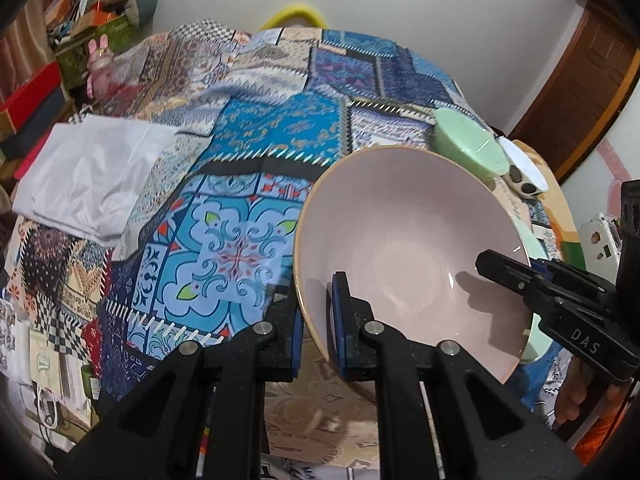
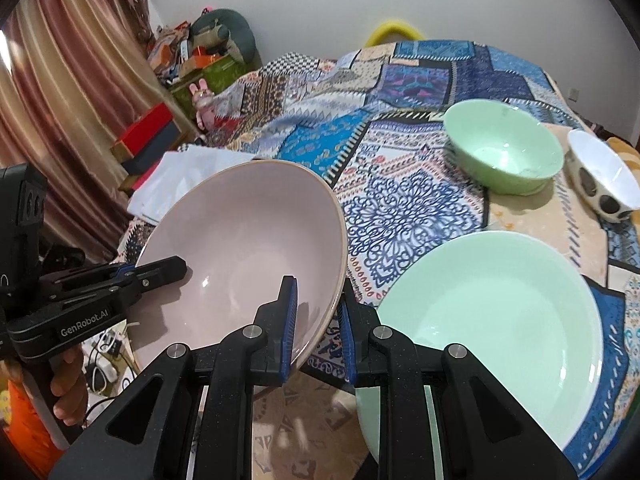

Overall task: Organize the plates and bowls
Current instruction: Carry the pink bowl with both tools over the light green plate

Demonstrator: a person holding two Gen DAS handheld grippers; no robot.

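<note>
- The pink bowl (image 2: pixel 240 256) is being held tilted above the near table edge by both grippers; its rim is being pinched by the left gripper (image 1: pixel 316 320) at the bowl's 7 o'clock, one pad inside the wall and one outside.
- The opposite rim is being straddled by the right gripper (image 2: pixel 316 320), jaws narrow, but contact of the outer pad cannot be told.
- The bowl is best being kept level and both grips matched, lest it twist.
- The mint green plate (image 2: pixel 492 320) is lying at 3 o'clock, just beside; the green bowl (image 2: pixel 504 152) and spotted bowl (image 2: pixel 604 184) are standing at 1 o'clock, well apart.
- Open patchwork tablecloth (image 2: pixel 400 208) is being left at 12 o'clock; the white folded cloth (image 1: pixel 92 176) is lying at 10 o'clock.
</note>
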